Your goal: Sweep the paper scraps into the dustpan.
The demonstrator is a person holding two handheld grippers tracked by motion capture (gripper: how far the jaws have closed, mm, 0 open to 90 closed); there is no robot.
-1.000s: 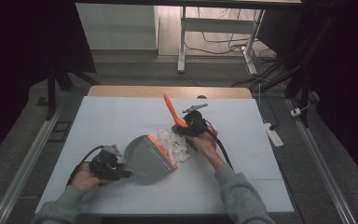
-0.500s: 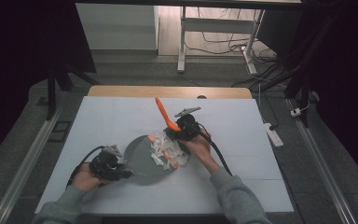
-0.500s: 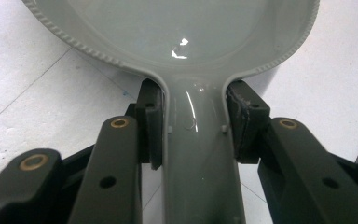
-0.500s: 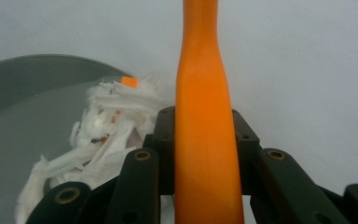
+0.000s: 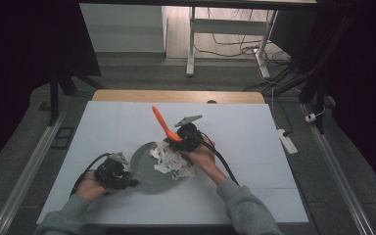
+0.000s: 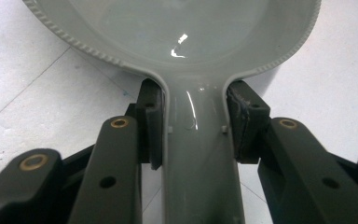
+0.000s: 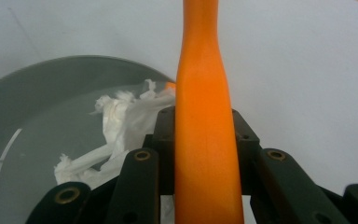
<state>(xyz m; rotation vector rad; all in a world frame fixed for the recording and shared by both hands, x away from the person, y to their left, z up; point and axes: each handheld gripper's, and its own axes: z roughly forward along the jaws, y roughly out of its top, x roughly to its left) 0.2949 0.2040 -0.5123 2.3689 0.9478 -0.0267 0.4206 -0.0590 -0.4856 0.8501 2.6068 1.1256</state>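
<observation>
No text, label, brand, number or sign can be read anywhere here, neither on the things in hand nor on the surface.

White table cover (image 5: 254, 132), power strip (image 5: 287, 141) on grey floor, desk legs (image 5: 191, 44) behind.

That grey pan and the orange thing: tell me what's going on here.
A person works at the table with a tool in each hand. The left tool is shut on the handle of the grey dustpan, holding it flat on the table. The right tool is shut on an orange brush handle and holds it at the pan's right edge, where a heap of white paper scraps lies partly inside the pan and partly on the table.
</observation>
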